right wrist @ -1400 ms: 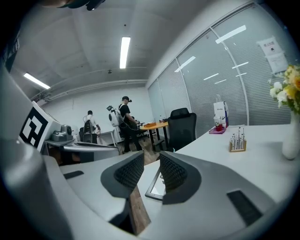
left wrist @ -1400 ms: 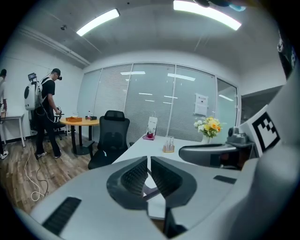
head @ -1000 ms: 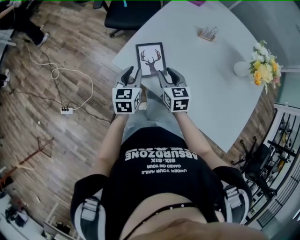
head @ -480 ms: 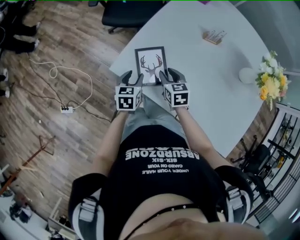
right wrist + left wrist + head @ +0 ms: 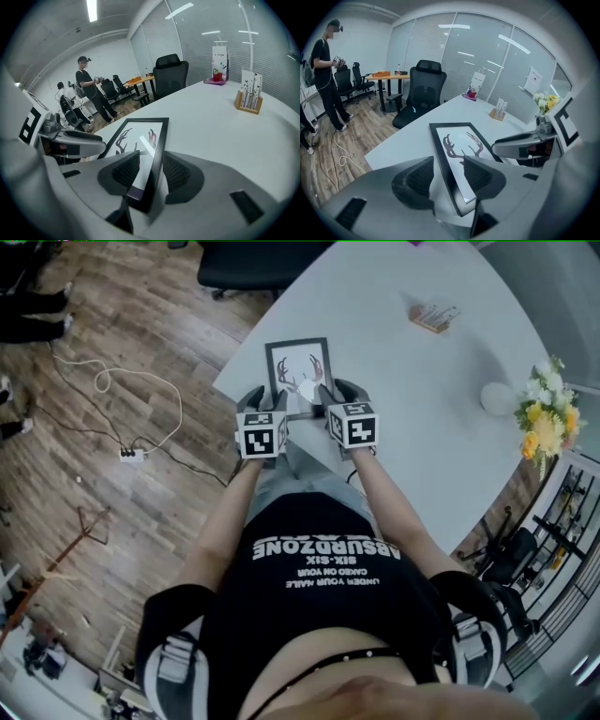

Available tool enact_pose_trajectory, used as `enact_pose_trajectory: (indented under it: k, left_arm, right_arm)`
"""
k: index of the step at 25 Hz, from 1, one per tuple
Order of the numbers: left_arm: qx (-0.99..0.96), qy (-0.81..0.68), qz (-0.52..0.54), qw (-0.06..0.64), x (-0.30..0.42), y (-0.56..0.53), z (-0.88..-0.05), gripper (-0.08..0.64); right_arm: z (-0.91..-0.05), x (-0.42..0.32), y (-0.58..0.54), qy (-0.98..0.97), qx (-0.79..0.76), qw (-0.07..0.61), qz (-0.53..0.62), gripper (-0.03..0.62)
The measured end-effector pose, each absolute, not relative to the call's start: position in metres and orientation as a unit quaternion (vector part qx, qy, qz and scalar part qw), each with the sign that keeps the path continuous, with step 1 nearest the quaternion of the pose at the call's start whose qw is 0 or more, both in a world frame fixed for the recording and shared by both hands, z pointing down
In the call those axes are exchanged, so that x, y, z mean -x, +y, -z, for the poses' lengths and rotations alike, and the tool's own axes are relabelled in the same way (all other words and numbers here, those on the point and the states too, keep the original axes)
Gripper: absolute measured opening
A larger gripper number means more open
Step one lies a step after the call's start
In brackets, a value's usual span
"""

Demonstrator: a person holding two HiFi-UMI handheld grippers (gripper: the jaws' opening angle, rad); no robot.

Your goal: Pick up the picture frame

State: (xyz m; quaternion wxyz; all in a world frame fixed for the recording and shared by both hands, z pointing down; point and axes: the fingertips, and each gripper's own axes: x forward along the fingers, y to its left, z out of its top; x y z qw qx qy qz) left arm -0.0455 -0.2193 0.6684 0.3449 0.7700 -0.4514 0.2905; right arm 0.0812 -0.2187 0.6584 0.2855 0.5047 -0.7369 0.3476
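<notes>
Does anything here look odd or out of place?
Nothing looks broken or spilled. The picture frame lies flat, face up, near the edge of the table instead of standing, and a loose cable snakes across the floor.

Black T-shirt (image 5: 319,610), white lettering; grey-white straps (image 5: 178,667) at 5 and 7 o'clock; grey left gripper (image 5: 265,399), right gripper (image 5: 337,395).

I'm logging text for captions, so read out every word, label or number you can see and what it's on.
"ABSURDZONE": large white print on the person's black T-shirt, upside down in the head view.
"SIX-SIX": smaller line on the same shirt.
"CAKED ON YOUR", "UNDER YOUR NAIL...": small shirt lines, last word unsure.
Print on the white paper bag and the wooden card holder: too small to read.
No words on the black-framed antler picture.
</notes>
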Motion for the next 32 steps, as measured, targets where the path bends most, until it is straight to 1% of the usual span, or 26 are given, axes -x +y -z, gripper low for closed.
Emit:
enact_pose_trajectory:
  k: [9, 17, 18, 19, 21, 26, 32]
  left_arm:
    - [-0.758, -0.441, -0.308, 0.37, 0.038, -0.218, -0.687, 0.187]
    - [-0.74, -0.454, -0.314, 0.384, 0.041, -0.221, -0.692, 0.183]
    - [-0.738, -0.454, -0.314, 0.388, 0.042, -0.221, -0.692, 0.179]
    - [-0.736, -0.454, -0.312, 0.393, 0.042, -0.221, -0.691, 0.161]
    - [-0.733, -0.455, -0.308, 0.402, 0.043, -0.221, -0.692, 0.146]
    - [-0.726, -0.463, -0.291, 0.417, 0.044, -0.221, -0.692, 0.112]
    - [-0.727, -0.472, -0.271, 0.419, 0.05, -0.217, -0.688, 0.091]
  right_arm:
    - [-0.682, -0.084, -0.217, -0.727, -0.489, 0.304, -0.374, 0.162]
    - [-0.684, -0.082, -0.219, -0.727, -0.483, 0.298, -0.385, 0.152]
    - [-0.684, -0.081, -0.219, -0.727, -0.482, 0.296, -0.388, 0.137]
    - [-0.684, -0.081, -0.219, -0.727, -0.481, 0.295, -0.392, 0.135]
    - [-0.683, -0.082, -0.219, -0.725, -0.481, 0.289, -0.398, 0.13]
    - [-0.685, -0.09, -0.218, -0.719, -0.487, 0.268, -0.418, 0.095]
    - [-0.681, -0.087, -0.217, -0.72, -0.492, 0.263, -0.412, 0.087]
